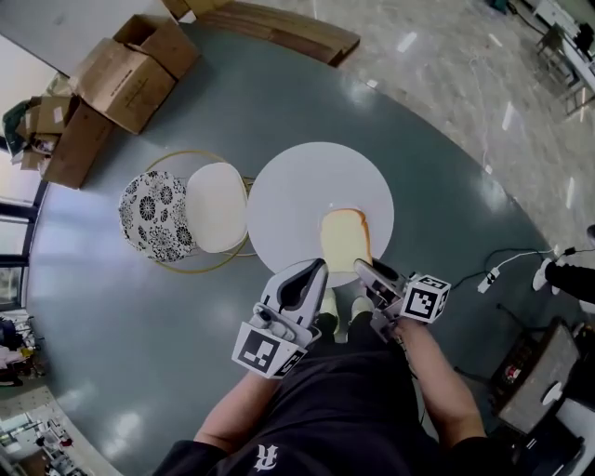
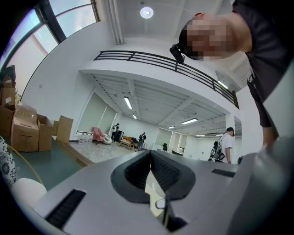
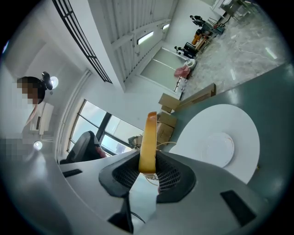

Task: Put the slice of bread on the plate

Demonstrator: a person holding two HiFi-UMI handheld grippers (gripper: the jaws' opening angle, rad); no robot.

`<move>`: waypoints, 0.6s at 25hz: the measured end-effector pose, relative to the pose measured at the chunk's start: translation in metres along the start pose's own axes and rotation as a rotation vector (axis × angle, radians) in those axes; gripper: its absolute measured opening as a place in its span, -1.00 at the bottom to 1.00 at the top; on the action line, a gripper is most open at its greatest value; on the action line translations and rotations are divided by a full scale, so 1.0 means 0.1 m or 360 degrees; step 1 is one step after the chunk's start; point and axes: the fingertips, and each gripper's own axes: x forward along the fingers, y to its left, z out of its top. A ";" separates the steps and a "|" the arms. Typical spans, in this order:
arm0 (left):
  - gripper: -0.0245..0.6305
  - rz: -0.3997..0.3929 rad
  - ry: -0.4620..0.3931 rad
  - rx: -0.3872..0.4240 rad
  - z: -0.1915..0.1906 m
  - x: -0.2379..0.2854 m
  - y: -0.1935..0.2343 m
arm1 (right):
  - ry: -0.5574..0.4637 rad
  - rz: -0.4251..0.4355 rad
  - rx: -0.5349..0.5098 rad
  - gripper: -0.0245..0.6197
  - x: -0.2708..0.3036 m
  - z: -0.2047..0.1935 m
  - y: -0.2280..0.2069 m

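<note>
Right gripper (image 3: 147, 167): your jaws narrow, clamped on bread (image 3: 148, 137); slice edge-on, long axis running out past the tips. Plate (image 3: 216, 149): right of centre, beyond the slice. Left gripper (image 2: 150, 153): closed, empty.

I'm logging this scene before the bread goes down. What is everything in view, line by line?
table: one, white, round, in front of the person
plate: one, white, on the table
slice of bread: one, yellow-tan, held over the table's near edge
patterned seat: one, black and white, left of the table
plain seat: one, white, between the patterned seat and the table
cardboard boxes: several, brown, on the floor at far left
wooden boards: a few, brown, on the floor beyond the table
power cable: one, white, on the floor at right
left gripper: one, grey, jaws together, empty
right gripper: one, grey, clamped on the bread
</note>
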 end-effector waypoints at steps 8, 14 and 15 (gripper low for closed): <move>-0.91 0.0047 0.0054 -0.0053 -0.51 0.20 0.48 | 0.0130 -0.0101 0.0090 -0.64 0.44 -0.13 -0.95; -0.91 0.0093 0.0095 -0.0078 -0.85 0.28 0.69 | 0.0177 -0.0169 0.0142 -0.64 0.64 -0.15 -1.50; -0.91 0.0102 0.0099 -0.0083 -0.89 0.29 0.71 | 0.0194 -0.0182 0.0151 -0.64 0.66 -0.17 -1.58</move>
